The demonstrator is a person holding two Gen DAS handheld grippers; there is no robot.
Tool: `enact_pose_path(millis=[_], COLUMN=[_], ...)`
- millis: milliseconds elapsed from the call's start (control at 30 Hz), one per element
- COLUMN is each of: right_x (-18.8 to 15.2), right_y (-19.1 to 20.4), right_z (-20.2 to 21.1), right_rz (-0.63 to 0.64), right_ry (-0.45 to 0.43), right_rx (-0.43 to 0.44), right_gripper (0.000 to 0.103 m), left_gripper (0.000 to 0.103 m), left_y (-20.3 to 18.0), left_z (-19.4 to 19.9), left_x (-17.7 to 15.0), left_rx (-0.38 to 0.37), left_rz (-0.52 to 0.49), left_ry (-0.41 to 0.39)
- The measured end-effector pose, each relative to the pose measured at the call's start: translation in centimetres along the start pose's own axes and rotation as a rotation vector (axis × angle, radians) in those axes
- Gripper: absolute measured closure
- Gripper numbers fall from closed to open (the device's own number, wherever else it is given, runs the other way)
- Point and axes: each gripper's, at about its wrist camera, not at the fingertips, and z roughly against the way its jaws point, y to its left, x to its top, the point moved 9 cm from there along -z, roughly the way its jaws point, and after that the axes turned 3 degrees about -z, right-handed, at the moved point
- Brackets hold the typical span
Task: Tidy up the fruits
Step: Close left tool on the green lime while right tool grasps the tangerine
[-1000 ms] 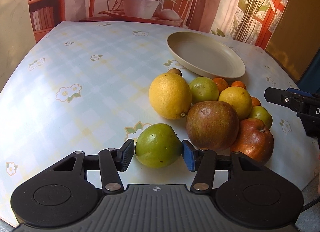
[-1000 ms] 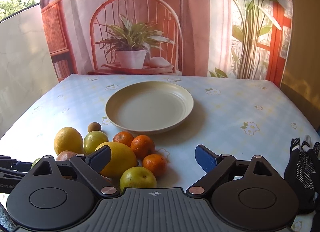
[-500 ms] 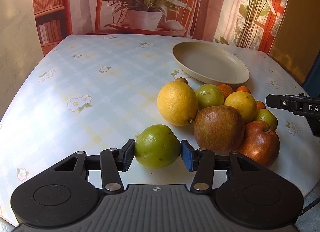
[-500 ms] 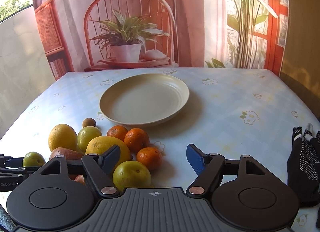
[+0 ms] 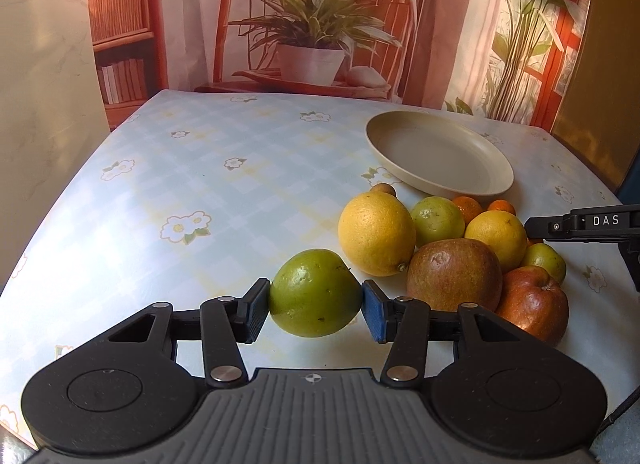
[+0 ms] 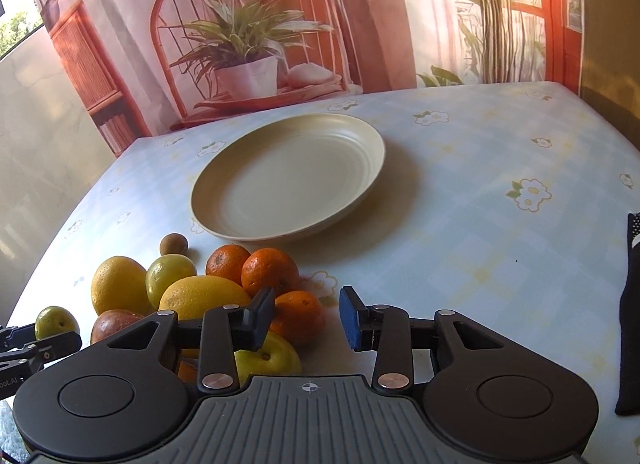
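My left gripper [image 5: 315, 306] is shut on a green apple [image 5: 314, 298] and holds it above the tablecloth, left of the fruit pile. The pile holds a large lemon [image 5: 376, 232], a brown-red apple [image 5: 454, 275], a red apple [image 5: 534, 310], green citrus and small oranges. An empty cream plate [image 5: 438, 151] lies behind the pile. My right gripper [image 6: 307, 318] is open, its jaws either side of a small orange [image 6: 298, 316] at the pile's right edge. The plate [image 6: 288, 175] lies beyond it. The held green apple [image 6: 56, 322] shows at far left.
A black glove [image 6: 630, 324] lies at the table's right edge. A small brown fruit [image 6: 173, 244] sits between pile and plate. The flowered tablecloth [image 5: 180, 183] stretches left of the fruit. A printed backdrop with a chair and plant stands behind the table.
My left gripper has lifted the green apple off the table, away from the pile. My right gripper has narrowed its opening and moved left to the small orange.
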Motion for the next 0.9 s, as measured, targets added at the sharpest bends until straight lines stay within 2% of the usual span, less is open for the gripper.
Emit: enact_pose_path(millis=[167, 300, 600, 900], right_x=[-0.3, -0.4, -0.4, 1.6], right_y=[0.0, -0.3, -1.0, -1.7], right_z=[-0.5, -0.8, 0.3, 1.3], right_rz=[-0.033, -0.074, -0.096, -0.042], right_ry=[0.031, 0.044, 0.006, -0.051], right_rx=[0.022, 0.046, 0.04, 0.015], right_gripper=[0.067, 0.071, 0.073, 0.073], left_gripper=[0.051, 0.051, 0.051, 0.051], left_y=[-0.1, -0.1, -0.1, -0.8], left_z=[0.0, 0.1, 0.3, 1.3], left_x=[0.1, -0.1, 0.4, 3.6], left_rx=[-0.004, -0.004, 0.0, -0.019], left_rz=[-0.005, -0.006, -0.026, -0.076], left_ry=[-0.005, -0.005, -0.019, -0.092])
